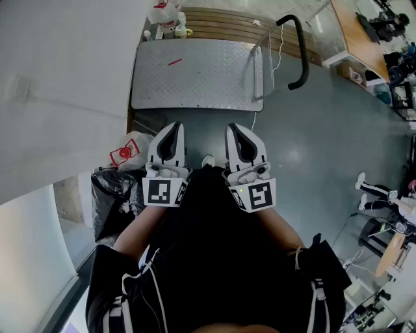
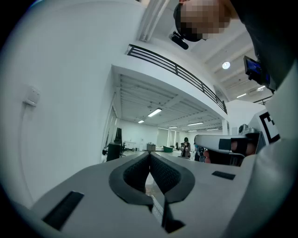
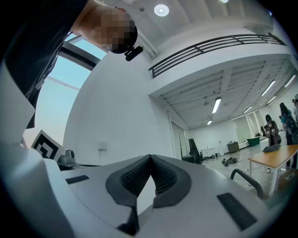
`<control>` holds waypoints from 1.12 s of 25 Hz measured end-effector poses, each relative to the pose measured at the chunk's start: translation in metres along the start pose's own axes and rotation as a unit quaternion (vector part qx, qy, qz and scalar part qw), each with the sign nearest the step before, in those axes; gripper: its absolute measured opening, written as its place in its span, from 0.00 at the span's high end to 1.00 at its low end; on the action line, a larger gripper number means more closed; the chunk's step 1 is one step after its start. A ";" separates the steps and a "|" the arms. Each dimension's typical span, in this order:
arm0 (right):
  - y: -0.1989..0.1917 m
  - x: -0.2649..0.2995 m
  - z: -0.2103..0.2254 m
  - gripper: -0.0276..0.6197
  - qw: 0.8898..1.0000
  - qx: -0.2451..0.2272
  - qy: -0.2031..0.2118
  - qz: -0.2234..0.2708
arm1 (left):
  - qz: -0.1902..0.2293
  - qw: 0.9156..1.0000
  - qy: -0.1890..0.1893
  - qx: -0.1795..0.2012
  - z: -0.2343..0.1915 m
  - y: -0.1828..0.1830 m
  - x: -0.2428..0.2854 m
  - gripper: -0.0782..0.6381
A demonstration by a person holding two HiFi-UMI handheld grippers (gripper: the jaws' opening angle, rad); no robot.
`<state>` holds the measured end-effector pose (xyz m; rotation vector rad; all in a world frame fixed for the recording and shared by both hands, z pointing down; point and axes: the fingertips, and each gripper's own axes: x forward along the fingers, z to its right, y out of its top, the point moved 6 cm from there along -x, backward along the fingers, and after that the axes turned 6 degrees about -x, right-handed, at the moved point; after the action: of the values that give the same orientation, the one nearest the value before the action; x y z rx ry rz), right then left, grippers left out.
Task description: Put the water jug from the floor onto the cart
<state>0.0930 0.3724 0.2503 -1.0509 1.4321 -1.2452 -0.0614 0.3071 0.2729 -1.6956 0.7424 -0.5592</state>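
A person stands at the near edge of a flatbed cart, a gripper in each hand held level and close to the body. The left gripper and the right gripper both have their jaws pressed together on nothing. The water jug cannot be picked out for certain. The likeliest candidate is a pale, translucent object with a red label, on the floor to the person's left and touching a black bin bag, though it may only be a carrier bag. A similar white-and-red bundle sits beyond the cart's far corner. If the jug is full it will probably be heavy, smooth-walled and prone to slosh. A carry handle or the neck looks the safest hold, with the second gripper steadying the base. The ribbed metal deck is bare except for a small red mark. The cart's black push handle and its rail guard the right-hand end, so the near long edge seems the easier way on. The bin bag crowds the likely pick-up spot, and a wooden slatted platform lies behind the cart.
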 end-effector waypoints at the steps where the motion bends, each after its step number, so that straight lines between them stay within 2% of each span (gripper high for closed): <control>1: 0.000 -0.001 -0.001 0.93 1.000 -0.001 0.001 0.001 | 0.001 1.000 0.000 0.000 0.001 -0.001 -0.001 0.87; 7: 0.002 -0.009 0.004 0.93 1.000 0.001 0.001 0.003 | 0.012 1.000 -0.004 -0.004 0.009 0.000 -0.003 0.87; 16: -0.013 -0.022 0.021 0.93 0.998 0.063 0.005 -0.003 | 0.013 0.999 0.035 0.006 0.008 -0.005 -0.014 0.87; 18: -0.014 -0.027 0.020 0.93 0.997 0.080 0.017 0.007 | 0.007 0.999 0.042 -0.005 0.010 -0.009 -0.017 0.87; 21: -0.016 -0.031 0.016 0.93 0.996 0.081 0.033 0.011 | -0.005 0.998 0.059 -0.012 0.006 -0.015 -0.021 0.87; 28: -0.033 -0.020 0.018 0.93 0.995 0.091 0.050 -0.003 | -0.035 0.994 0.101 -0.030 -0.012 -0.032 -0.022 0.87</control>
<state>0.1152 0.3849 0.2840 -0.8807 1.3627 -1.4205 -0.0785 0.3199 0.3069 -1.7429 0.8526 -0.7729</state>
